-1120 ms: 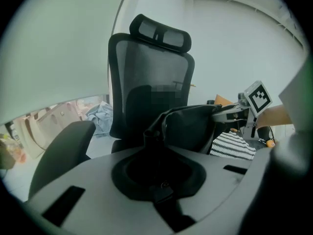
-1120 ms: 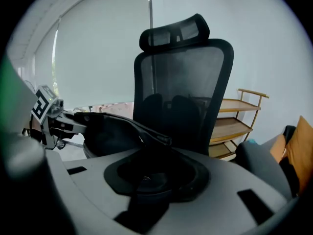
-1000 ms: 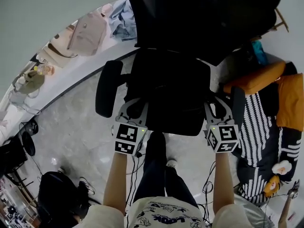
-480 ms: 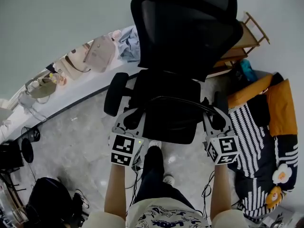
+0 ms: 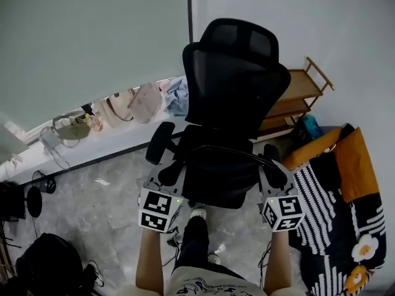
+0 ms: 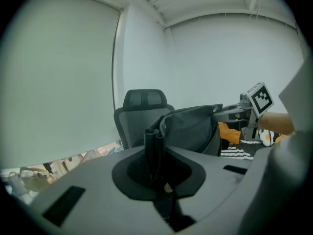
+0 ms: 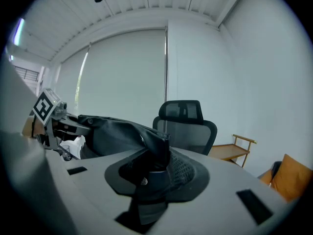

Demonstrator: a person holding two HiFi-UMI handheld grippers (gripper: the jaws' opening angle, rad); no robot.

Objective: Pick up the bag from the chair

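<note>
- Hanging between two hand-held grippers, a black bag [image 5: 219, 176] stretches side to side in front of the person. Its long axis runs from one gripper to the other, over the front of a chair seat.
- At the bag's left end, the left gripper [image 6: 155, 148] has its jaws almost pressed together, pinching a thin folded strap or edge.
- At the bag's right end, the right gripper [image 7: 155, 155] is closed on a thicker fold of the same bag, so its jaws stand slightly wider.
- Neither hand is nearer; each finds the bag straight ahead and inward, toward the other gripper.
- Directly behind and under the bag stands a black office chair [image 5: 234, 82]. Black against black, whether the bag's bottom is clear of the seat cannot be told.
- One armrest [image 5: 159, 142] juts out just beside the left gripper, a likely snag if the bag swings.
- Farther out are a wooden shelf [image 5: 296, 100] and orange cushions [image 5: 358, 159] to the right, pale bags [image 5: 145, 100] along the wall to the left, and a dark backpack [image 5: 49, 264] on the floor.
</note>
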